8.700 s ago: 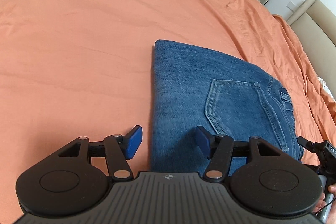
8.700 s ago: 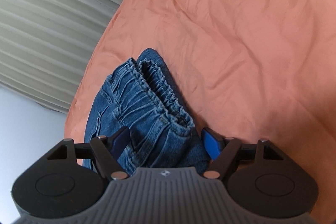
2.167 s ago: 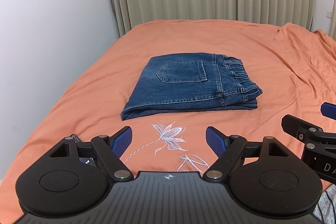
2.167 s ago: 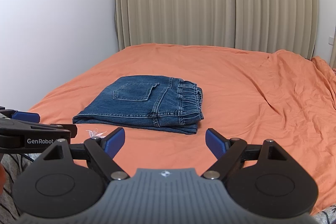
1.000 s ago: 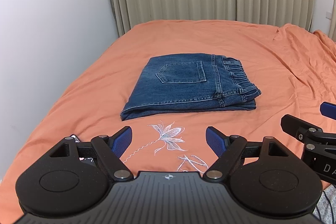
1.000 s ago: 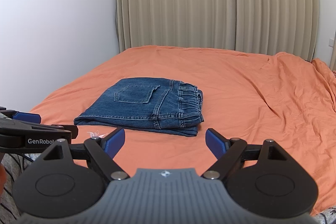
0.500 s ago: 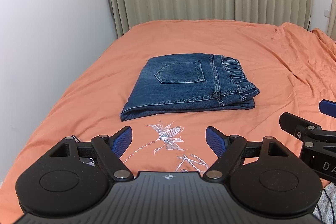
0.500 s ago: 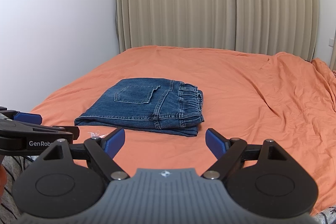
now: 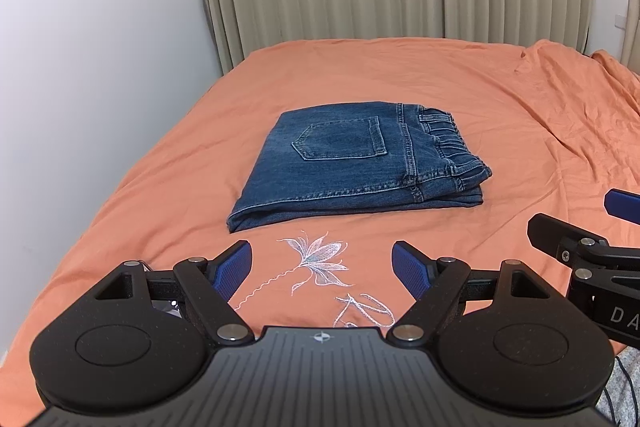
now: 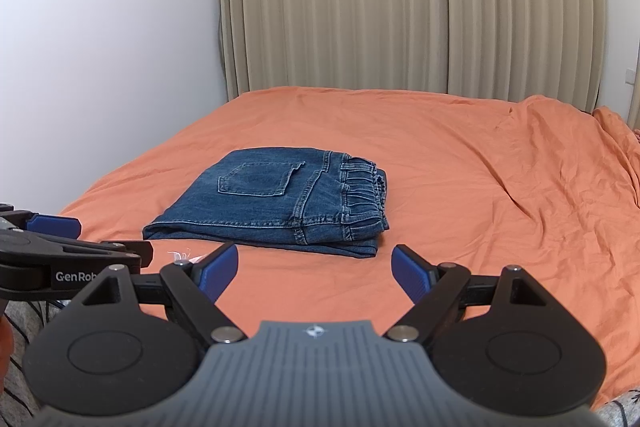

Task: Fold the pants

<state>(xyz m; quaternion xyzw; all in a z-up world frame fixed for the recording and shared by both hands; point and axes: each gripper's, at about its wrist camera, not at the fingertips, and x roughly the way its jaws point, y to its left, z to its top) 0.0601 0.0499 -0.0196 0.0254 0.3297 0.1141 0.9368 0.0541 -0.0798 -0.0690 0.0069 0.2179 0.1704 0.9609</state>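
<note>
Now both grippers level, jaws apart; pants (image 9: 356, 163) folded.

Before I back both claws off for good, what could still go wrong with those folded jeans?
1. The jeans are thicker at the elastic waistband; that bulky end may spring up and loosen the fold.
2. The orange sheet is wrinkled and soft, so the stack could slump.
3. Both claws, left and right, are open and clear, so nothing restrains it.
</note>
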